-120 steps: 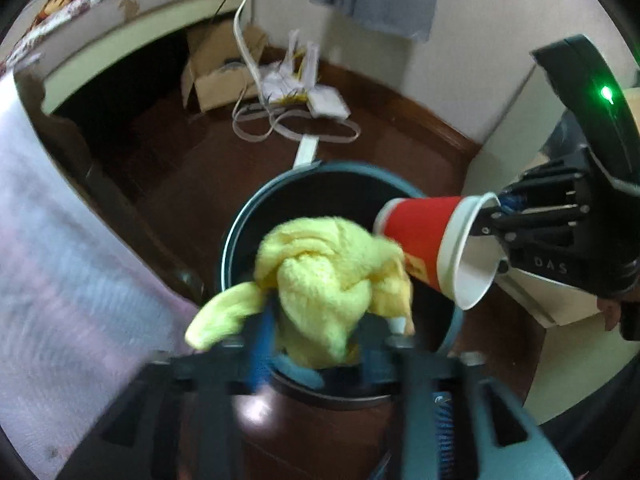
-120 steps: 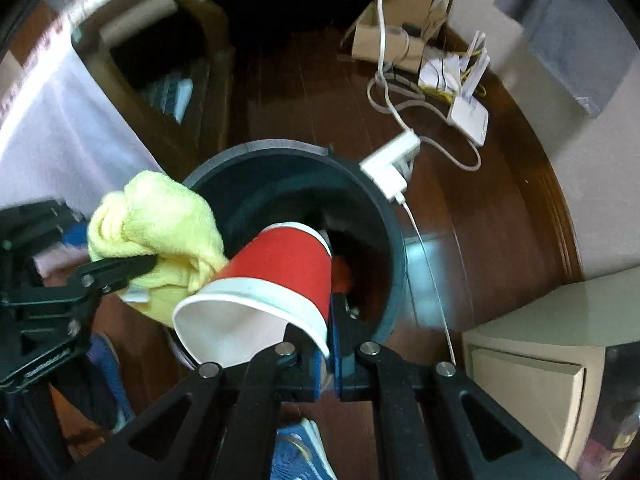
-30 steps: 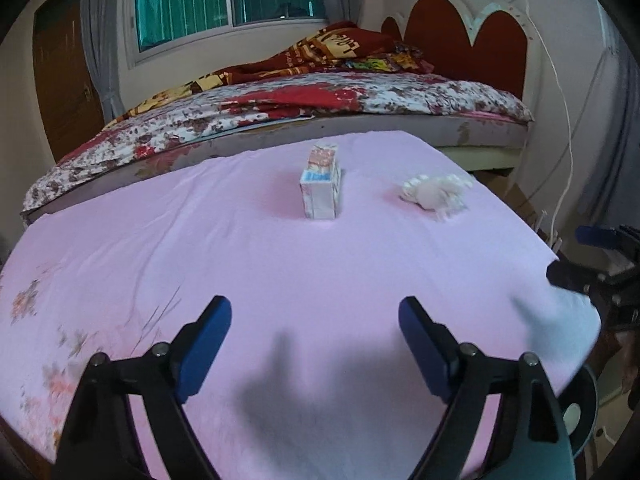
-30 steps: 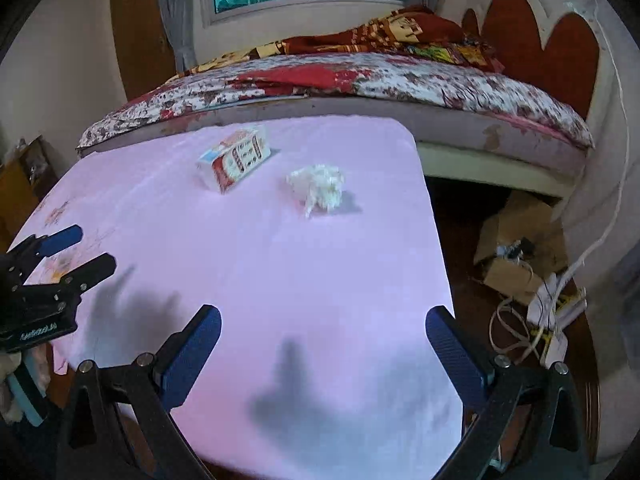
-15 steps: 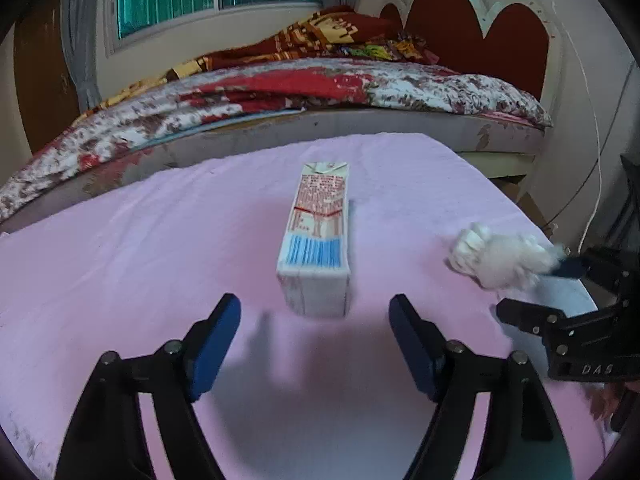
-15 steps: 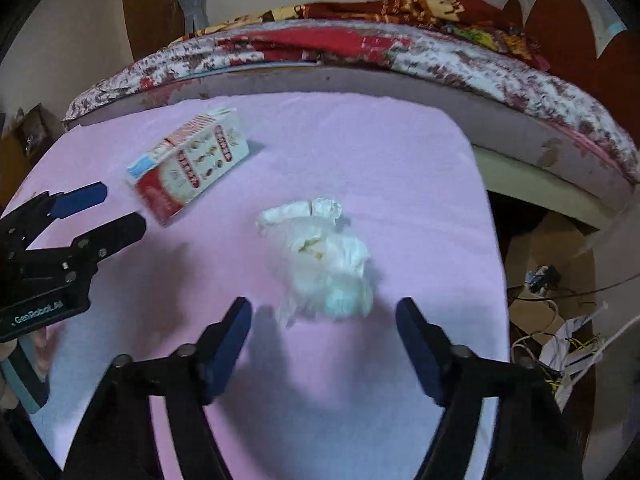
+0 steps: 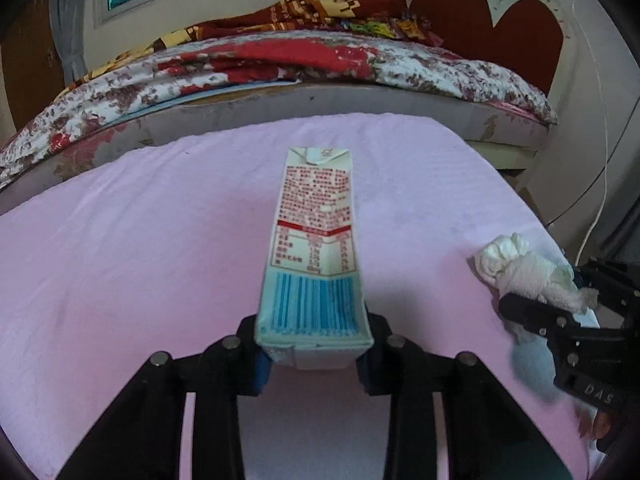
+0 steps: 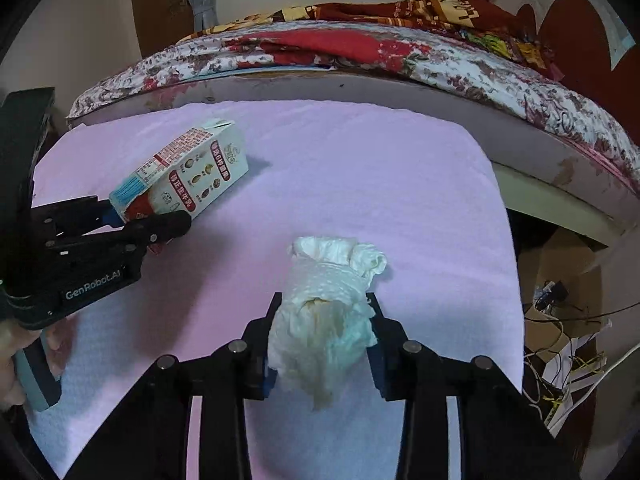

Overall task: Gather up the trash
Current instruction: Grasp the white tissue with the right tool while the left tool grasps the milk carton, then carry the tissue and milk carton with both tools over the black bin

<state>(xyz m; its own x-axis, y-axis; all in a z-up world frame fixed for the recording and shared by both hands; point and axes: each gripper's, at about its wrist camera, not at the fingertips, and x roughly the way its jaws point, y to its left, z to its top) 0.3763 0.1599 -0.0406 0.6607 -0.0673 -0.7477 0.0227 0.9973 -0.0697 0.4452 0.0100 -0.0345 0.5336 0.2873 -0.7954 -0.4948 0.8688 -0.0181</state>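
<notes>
A white drink carton (image 7: 314,256) with red print and blue bars lies on the pink tablecloth (image 7: 120,240). My left gripper (image 7: 314,354) is shut on the carton's near end; this also shows in the right wrist view (image 8: 146,216), with the carton (image 8: 188,172) at the left. A crumpled white tissue (image 8: 328,304) lies on the cloth to the right of the carton. My right gripper (image 8: 322,344) is shut on the tissue. The tissue (image 7: 528,272) and right gripper show at the right edge of the left wrist view.
A bed (image 7: 280,64) with a red floral blanket runs behind the table. A red headboard (image 7: 500,20) stands at the right. Cardboard boxes and tangled cables (image 8: 568,320) lie on the floor past the table's right edge.
Both grippers have moved forward and shut: the left on the carton, the right on the tissue. Half a second ago both were open just short of them.
</notes>
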